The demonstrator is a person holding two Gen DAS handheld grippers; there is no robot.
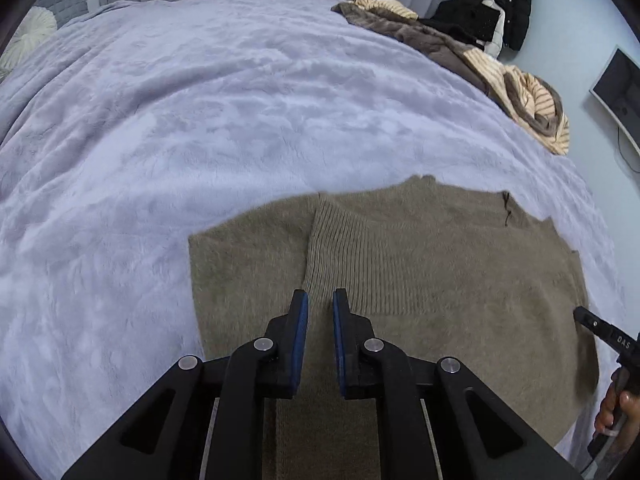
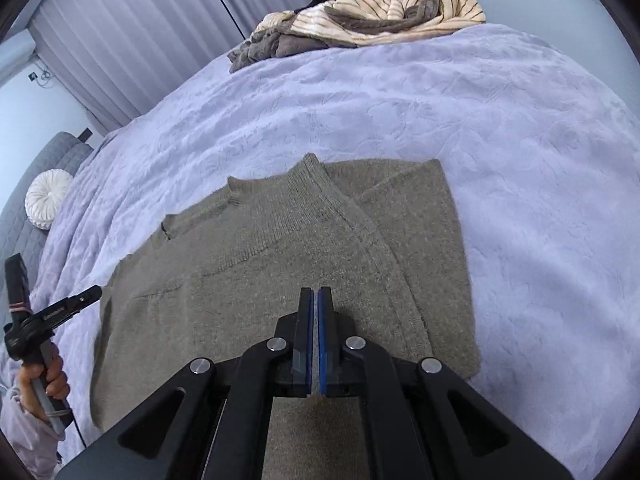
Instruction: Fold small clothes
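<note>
Lying flat on the fuzzy lavender plush bedspread (image 1: 200, 120), taupe-brown knitted sweater (image 1: 420, 264) with both sleeves folded in across the body, ribbed sleeve running diagonally from about 12 o'clock down toward 6 o'clock in the left wrist view. Occupying the lower centre of both views, at roughly 6 o'clock, and spreading toward 3 o'clock in the left wrist view and toward 9 o'clock in the right wrist view.

Hovering over the near part of the sweater, left gripper (image 1: 320, 300), black frame with blue-lined pads, jaws narrowly parted with a clear gap and nothing between them. Seen again at 9 o'clock in the right wrist view, gripped by a bare hand (image 2: 44, 380) at the sweater's side edge.

Poised above the sweater near its centre, right gripper (image 2: 316, 300), pads pressed almost together, only a thin sliver of a gap, no cloth visibly pinched. Tip of the same tool visible at 3 to 4 o'clock in the left wrist view, just beside the sweater's edge, held by a hand (image 1: 616, 408).

Heaped at the far edge of the bed, about 1 o'clock, cream striped fabric tangled with brown fleece (image 2: 380, 12). Resting at 9 o'clock, round white pleated cushion (image 2: 48, 200) against a grey quilted headboard (image 2: 24, 216). Hanging behind, pale vertical curtains (image 2: 132, 40).
</note>
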